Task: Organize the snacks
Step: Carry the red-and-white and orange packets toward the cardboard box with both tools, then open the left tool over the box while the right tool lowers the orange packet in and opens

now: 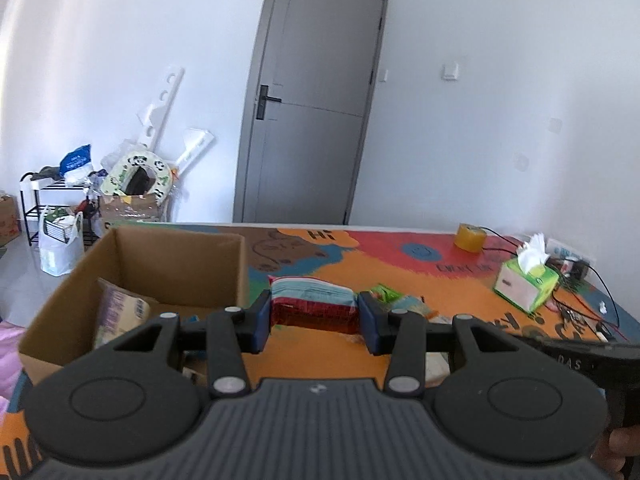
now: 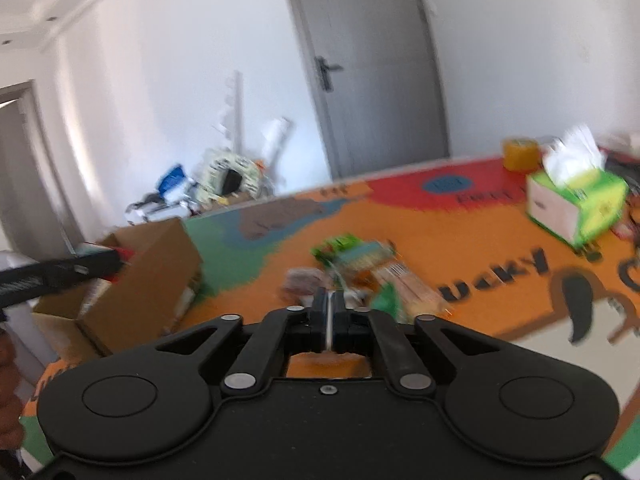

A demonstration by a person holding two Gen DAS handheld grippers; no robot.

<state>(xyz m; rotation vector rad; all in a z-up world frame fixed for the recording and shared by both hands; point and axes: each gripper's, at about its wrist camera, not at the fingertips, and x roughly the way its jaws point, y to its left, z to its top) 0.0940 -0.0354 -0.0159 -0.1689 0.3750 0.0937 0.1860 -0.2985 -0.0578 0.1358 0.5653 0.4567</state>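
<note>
The left gripper [image 1: 314, 320] held a snack pack [image 1: 313, 305] tight between its blue fingers [image 1: 262, 322]. The pack was red at the bottom and pale blue with stripes on top. It hung above the bench [image 1: 460, 292], just to the right of the cardboard box [image 1: 132, 256]. The box was open at the top and had a pale packet [image 1: 120, 312] inside, leaning by its left wall. The box sat at the left edge of the bench, and the floor dropped away past it. The middle of the colourful bench was bare and gave room to move.

The left view showed the tissue box [image 1: 526, 284] and a yellow tape roll [image 1: 470, 237] far to the right, with black wires near the edge there. A grey door [image 1: 316, 120] stood behind the bench.

The right view was blurry. The right gripper [image 2: 329, 312] had its fingers almost shut, with only a thin gap, and it was not clear if anything was in them. Just past them lay a loose pile of snacks [image 2: 360, 268], green and tan, in the middle of the bench. That pile was mostly hidden in the left view. The right view also showed the left gripper from the side, over the box, with the red pack at its tip
</note>
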